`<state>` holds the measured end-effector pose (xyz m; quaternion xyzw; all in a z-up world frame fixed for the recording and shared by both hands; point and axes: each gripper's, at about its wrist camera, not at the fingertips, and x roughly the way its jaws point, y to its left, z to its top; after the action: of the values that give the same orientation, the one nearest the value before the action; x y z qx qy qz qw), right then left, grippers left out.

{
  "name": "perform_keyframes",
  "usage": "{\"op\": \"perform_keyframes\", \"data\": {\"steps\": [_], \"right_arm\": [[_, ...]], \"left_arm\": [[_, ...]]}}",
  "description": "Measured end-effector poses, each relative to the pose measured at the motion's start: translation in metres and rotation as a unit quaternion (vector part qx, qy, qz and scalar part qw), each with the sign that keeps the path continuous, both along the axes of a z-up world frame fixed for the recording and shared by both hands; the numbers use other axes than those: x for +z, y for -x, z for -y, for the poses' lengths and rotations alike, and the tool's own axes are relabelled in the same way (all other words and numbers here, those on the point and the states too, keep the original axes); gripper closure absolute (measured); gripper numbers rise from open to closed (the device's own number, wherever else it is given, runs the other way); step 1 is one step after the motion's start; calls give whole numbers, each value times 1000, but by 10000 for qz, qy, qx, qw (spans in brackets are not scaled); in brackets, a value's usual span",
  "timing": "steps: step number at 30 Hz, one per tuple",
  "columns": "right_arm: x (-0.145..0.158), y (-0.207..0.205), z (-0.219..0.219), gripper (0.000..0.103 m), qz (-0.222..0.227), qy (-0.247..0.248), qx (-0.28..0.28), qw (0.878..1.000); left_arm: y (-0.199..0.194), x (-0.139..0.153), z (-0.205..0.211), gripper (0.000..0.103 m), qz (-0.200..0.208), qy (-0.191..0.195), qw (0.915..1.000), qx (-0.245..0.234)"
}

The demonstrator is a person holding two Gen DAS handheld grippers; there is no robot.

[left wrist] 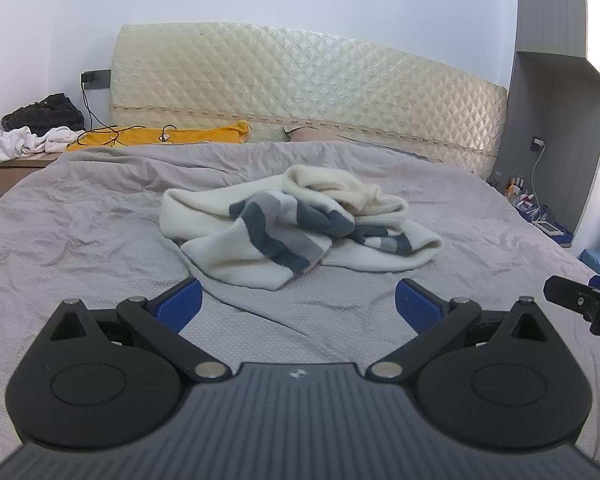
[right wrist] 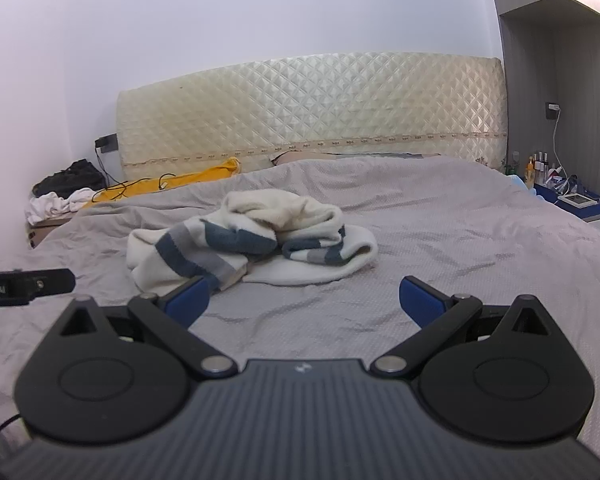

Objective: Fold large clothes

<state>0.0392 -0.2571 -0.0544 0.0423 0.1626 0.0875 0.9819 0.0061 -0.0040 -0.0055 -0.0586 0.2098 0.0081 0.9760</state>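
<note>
Ahead, the crumpled striped sweater (left wrist: 300, 224) sprawls left-to-right on the bed (left wrist: 80, 232), beyond both released, empty grippers, left gripper (left wrist: 299, 304) and right gripper (right wrist: 304, 300), about equally near.

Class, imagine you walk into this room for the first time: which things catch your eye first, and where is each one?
A crumpled cream sweater with blue and grey stripes lies in a heap in the middle of the grey bed cover. Behind it a quilted cream headboard spans the wall, with a yellow cloth at its foot on the left. In front, the left gripper and right gripper are open and empty, short of the sweater.
</note>
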Motion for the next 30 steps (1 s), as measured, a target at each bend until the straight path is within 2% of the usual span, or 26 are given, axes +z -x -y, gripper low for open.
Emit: {"op": "perform_keyframes", "data": {"steps": [30], "right_arm": [[2,1,-2,0,-93,40,-8,9999]], "left_arm": [[-3,-8,9,0,-14,8,10000,-49]]}}
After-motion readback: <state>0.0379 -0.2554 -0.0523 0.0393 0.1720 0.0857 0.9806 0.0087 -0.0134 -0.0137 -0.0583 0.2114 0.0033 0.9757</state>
